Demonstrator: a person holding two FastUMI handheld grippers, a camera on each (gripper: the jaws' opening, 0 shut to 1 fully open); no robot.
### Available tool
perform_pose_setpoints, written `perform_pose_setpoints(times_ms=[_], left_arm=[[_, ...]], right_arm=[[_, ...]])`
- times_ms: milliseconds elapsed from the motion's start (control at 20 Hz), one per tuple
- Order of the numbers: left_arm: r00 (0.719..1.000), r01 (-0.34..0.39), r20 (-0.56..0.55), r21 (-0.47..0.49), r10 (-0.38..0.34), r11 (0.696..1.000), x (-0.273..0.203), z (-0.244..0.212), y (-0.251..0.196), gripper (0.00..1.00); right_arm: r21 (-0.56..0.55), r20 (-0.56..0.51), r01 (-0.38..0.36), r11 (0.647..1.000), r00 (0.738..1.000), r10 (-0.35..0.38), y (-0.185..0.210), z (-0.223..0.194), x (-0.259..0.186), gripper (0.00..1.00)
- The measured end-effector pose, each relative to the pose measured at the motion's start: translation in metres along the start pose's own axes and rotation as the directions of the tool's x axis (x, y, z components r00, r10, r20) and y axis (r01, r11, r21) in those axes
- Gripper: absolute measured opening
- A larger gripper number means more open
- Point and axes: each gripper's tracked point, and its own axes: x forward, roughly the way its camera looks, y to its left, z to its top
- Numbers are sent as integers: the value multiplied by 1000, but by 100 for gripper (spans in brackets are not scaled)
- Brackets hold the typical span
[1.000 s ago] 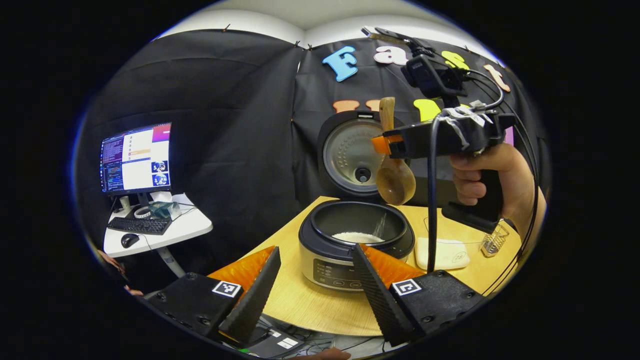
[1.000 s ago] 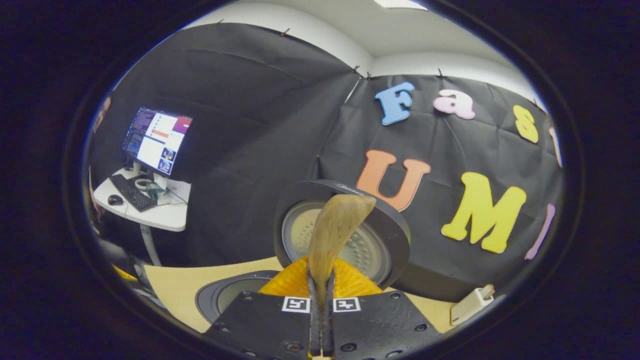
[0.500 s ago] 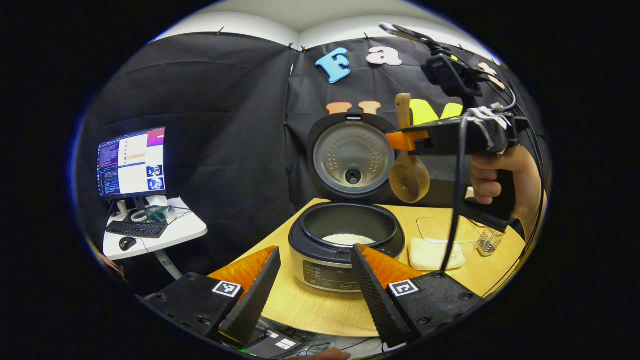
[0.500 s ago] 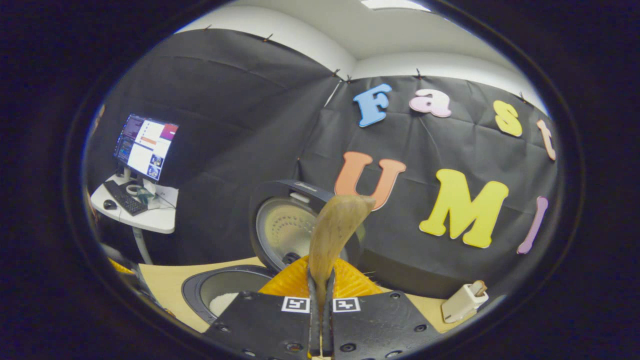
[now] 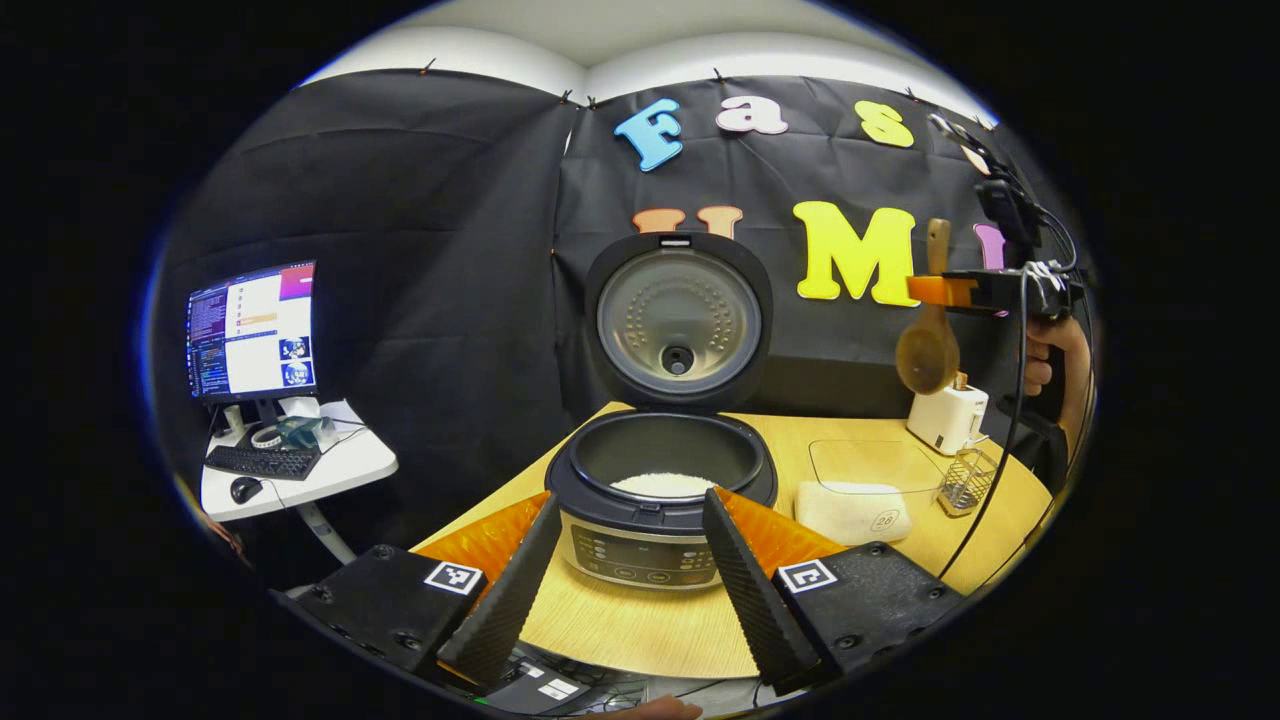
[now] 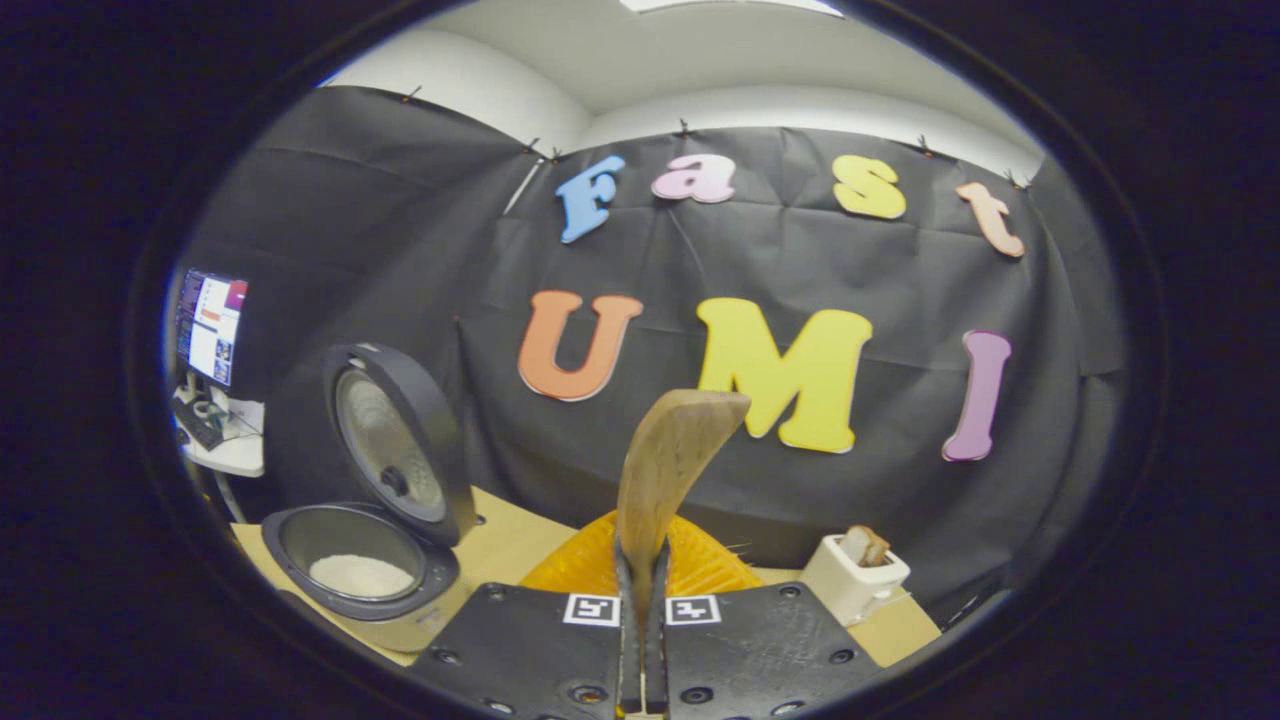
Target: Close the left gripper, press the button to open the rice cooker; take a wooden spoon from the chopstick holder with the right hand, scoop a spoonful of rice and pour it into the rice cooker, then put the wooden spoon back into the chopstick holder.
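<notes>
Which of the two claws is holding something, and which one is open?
The right claw is shut on the wooden spoon, held above the white chopstick holder. The left claw is open, nothing between its fingers.

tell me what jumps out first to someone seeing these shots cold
The rice cooker stands at the middle of the wooden table, its lid up and white rice in the pot. To its right, the right gripper holds a wooden spoon by the handle, bowl hanging down, above a white chopstick holder. The left gripper sits open before the cooker.
</notes>
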Motion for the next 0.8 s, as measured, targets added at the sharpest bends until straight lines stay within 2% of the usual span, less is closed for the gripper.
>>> perform_pose_setpoints(times_ms=[250,400,650,800], left_arm=[[1000,20,1,22,-20,1000,0,0,-14,91],[1000,31,5,30,-31,999,0,1,-24,92],[999,37,6,45,-37,998,-1,1,-33,91],[999,50,17,46,-51,998,-4,4,-40,92]], right_arm=[[38,-54,184,982,982,-182,-97,-51,-9,2],[87,-101,264,961,962,-255,-137,-86,-12,3],[173,-188,324,930,938,-291,-178,-142,-10,3],[219,-233,331,918,931,-280,-180,-179,0,3]])
